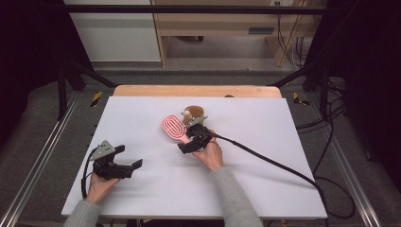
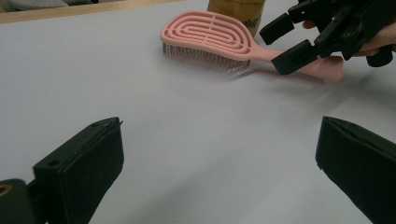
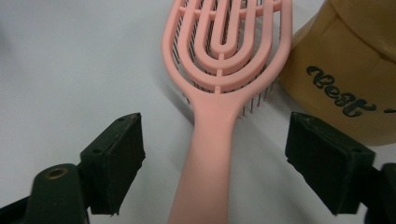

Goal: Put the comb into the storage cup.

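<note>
From my station I count one pink brush (image 1: pixel 174 128), one brown tub (image 1: pixel 194 113) and two grippers on the white table (image 1: pixel 265 189). The brush lies bristles down near the middle of the table, its slotted oval head toward the far side and its handle running back toward me. The tub stands at the far side of the brush head, just beside it; in the right gripper view its tan wall carries dark script lettering (I can read "Best" and no more), and I cannot tell what, if anything, is in it, since its inside is out of sight. My right gripper (image 1: pixel 191 139) sits over the brush handle with one jaw on each side of it; the right gripper view shows the handle (image 3: pixel 208 158) running up between the two pads with clear table showing on both sides, so the jaws straddle it at a middling gap and do not press on it. My left gripper (image 1: pixel 128 165) rests low over bare table at the near left, well apart from the brush, its jaws spread wide with nothing between them. In the left gripper view the brush (image 2: pixel 210 35) lies ahead and the right gripper (image 2: pixel 292 44) is on its handle.
</note>
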The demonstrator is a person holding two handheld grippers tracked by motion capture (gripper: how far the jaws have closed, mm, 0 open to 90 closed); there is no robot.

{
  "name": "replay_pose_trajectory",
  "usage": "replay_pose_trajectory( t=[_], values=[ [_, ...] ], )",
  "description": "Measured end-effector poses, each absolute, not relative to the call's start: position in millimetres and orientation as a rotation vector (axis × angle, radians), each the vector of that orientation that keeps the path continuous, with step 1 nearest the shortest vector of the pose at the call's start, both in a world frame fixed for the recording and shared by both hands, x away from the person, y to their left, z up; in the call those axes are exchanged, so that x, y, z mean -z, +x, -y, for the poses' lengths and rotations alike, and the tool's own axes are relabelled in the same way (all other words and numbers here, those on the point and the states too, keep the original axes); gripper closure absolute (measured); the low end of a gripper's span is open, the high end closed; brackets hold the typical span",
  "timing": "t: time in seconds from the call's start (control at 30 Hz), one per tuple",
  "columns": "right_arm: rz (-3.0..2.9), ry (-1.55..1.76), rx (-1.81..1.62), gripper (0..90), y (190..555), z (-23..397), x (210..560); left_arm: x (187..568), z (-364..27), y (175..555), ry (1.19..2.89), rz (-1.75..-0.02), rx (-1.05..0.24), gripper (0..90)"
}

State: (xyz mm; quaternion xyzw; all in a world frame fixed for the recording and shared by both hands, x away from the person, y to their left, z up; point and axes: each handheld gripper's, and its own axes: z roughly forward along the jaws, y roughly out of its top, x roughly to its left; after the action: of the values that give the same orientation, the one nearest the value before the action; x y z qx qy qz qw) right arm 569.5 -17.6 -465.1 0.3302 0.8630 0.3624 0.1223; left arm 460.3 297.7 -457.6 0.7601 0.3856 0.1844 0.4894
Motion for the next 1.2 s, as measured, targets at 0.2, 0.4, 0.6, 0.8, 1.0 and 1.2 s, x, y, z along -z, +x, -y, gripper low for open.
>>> replay_pose_trajectory(
  t=[0.2,0.4,0.6,0.8,1.0,1.2],
  values=[
    [-2.527,0.967,-1.061,32.2,571.4,17.5,465.7,457.6,-297.8,460.5,1.846,-0.938,-0.447,0.9],
    [-2.546,0.963,-1.055,37.8,572.1,17.5,467.0,457.9,-297.3,460.6,1.851,-0.938,-0.447,0.9],
    [-2.545,0.958,-1.049,43.9,572.7,17.6,467.0,457.9,-297.4,460.7,1.849,-0.939,-0.447,0.9],
    [-2.564,0.967,-1.026,50.5,573.2,17.0,469.1,458.0,-297.3,460.8,1.852,-0.94,-0.447,0.9],
    [-2.569,0.972,-1.013,55.4,574.1,17.0,469.8,458.0,-297.4,461.0,1.853,-0.941,-0.447,0.9],
    [-2.577,0.935,-0.952,62.6,573.6,9.8,470.0,458.0,-297.4,460.8,1.852,-0.942,-0.447,0.9]
  ],
)
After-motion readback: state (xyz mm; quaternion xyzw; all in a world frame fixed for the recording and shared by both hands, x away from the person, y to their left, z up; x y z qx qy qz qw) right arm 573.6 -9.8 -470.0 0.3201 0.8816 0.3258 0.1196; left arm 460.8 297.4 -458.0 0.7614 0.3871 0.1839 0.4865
